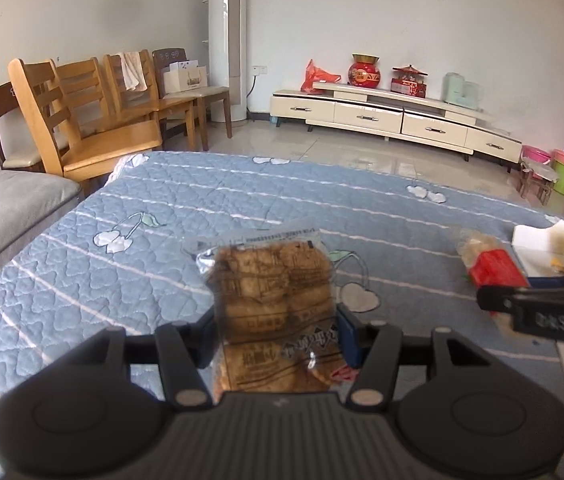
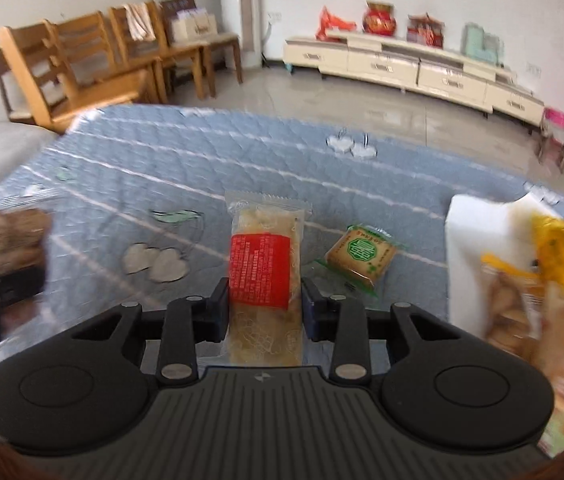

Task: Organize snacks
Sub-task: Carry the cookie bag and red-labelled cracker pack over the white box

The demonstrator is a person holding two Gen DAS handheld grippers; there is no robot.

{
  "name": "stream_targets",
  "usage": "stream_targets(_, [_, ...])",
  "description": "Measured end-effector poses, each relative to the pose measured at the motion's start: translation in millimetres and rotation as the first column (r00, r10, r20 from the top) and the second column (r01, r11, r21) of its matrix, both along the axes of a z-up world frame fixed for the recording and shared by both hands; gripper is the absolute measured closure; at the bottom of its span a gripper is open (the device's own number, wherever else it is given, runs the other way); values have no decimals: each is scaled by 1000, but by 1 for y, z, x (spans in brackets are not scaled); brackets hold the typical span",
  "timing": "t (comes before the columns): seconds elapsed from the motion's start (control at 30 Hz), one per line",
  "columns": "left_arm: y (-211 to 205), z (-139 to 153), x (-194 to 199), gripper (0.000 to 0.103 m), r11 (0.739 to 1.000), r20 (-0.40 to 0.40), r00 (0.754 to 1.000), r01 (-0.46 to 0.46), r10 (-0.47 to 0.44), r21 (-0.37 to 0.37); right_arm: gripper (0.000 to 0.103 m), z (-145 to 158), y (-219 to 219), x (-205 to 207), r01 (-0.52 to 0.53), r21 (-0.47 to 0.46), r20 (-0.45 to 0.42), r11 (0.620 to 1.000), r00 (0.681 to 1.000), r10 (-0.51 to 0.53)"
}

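While both grippers sit over the blue quilt (image 1: 242, 200), the left gripper (image 1: 278, 336) pinches a brown biscuit pack (image 1: 270, 288), lifted. Right gripper (image 2: 265, 308): jaws pressed on a red-labelled snack bar (image 2: 262, 268). Green-printed cake (image 2: 360, 256) just right of it; white box (image 2: 478, 248) far right, contents blurred, perhaps more snacks.
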State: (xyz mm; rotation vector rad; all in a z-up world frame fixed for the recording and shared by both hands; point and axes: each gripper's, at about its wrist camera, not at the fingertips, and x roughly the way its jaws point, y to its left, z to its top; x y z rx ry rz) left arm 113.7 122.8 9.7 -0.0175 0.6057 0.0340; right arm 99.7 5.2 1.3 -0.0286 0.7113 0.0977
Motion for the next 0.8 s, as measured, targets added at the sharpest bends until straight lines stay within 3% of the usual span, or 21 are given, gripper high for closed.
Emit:
stream_targets(0.37, [-31,33,-59,46,999,40,999,30,-30,13,60,50,-20,-111,6,5,91,1000,996,-6])
stream_targets(0.8, [-78,59,-97,46,991,81,988,130,-131,21,60,86,-59,-180,81,-21,176,996,982,-76])
